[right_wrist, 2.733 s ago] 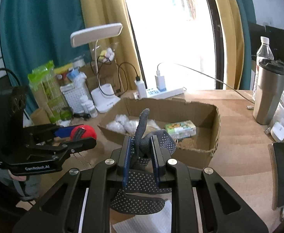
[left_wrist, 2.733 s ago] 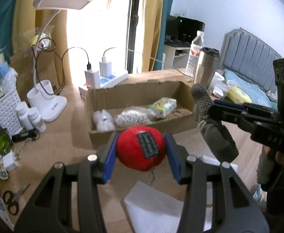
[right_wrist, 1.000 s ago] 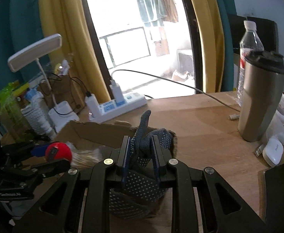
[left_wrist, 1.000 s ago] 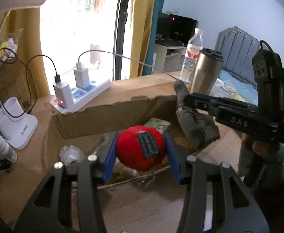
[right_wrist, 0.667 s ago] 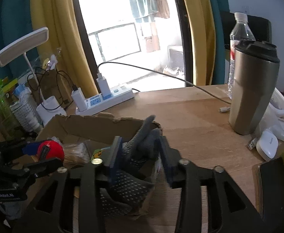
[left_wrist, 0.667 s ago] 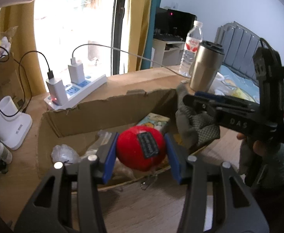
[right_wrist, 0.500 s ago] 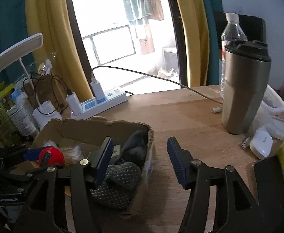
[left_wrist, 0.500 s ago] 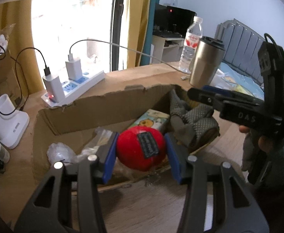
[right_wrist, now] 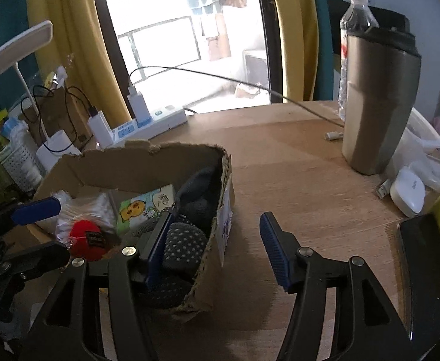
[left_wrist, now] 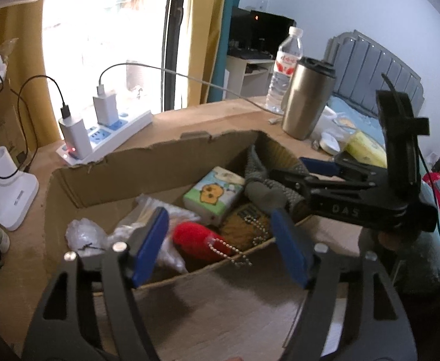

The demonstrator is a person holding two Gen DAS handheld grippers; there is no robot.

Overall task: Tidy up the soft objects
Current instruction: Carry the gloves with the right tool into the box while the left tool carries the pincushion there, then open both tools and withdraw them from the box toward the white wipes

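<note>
A cardboard box (left_wrist: 165, 162) sits on the wooden desk; it also shows in the right wrist view (right_wrist: 135, 165). A red plush ball (left_wrist: 195, 239) with a bead chain lies inside it, also seen in the right wrist view (right_wrist: 87, 239). A grey dotted glove (left_wrist: 268, 191) lies in the box's right end (right_wrist: 186, 240). My left gripper (left_wrist: 220, 246) is open and empty over the box's front edge. My right gripper (right_wrist: 216, 249) is open and empty, straddling the box's right wall.
A tissue pack (left_wrist: 213, 194) and plastic bags (left_wrist: 84, 236) lie in the box. A power strip (left_wrist: 105, 132) with chargers and a white lamp base (left_wrist: 6, 189) stand behind. A steel tumbler (right_wrist: 376, 105), water bottle (left_wrist: 284, 72) and phone (right_wrist: 424, 270) are to the right.
My left gripper opened and dropped the red ball into the box. My right gripper opened earlier, left the glove in the box and has shifted right over the box wall.
</note>
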